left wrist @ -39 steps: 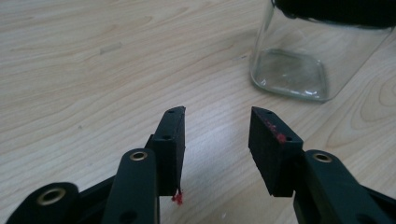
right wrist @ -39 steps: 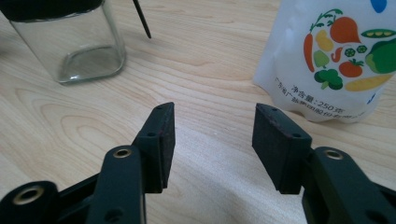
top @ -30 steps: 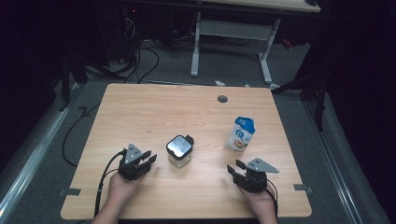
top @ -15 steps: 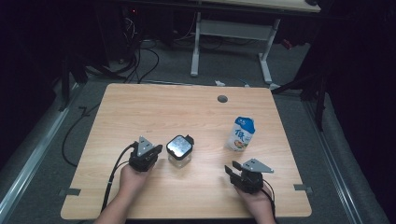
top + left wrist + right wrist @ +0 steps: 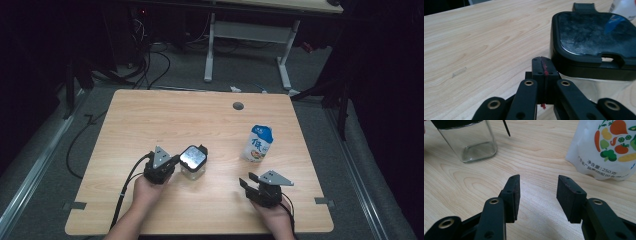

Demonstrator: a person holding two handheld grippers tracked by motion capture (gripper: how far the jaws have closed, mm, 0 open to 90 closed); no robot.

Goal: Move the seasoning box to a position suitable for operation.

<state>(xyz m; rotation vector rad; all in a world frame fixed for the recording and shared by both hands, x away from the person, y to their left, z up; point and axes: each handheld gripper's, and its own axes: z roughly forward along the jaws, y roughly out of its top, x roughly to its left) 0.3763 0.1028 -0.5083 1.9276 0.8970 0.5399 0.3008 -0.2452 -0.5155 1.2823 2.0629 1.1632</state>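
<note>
The job looks barely begun: the lidded glass jar [image 5: 192, 162] stands untouched mid-tabletop [image 5: 150, 115], the left claw [image 5: 172, 162] pressed together and empty just beside it, the right claw [image 5: 246, 184] apart, facing the pouch [image 5: 259, 143].

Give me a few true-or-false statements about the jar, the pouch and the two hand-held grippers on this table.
1. The left hand-held gripper has its jaws shut with nothing between them. True.
2. The glass jar has its black lid off. False: the lid sits on it.
3. The right hand-held gripper grips the white pouch. False: its jaws are open and hold nothing.
4. The pouch stands upright on the wooden table. True.
</note>
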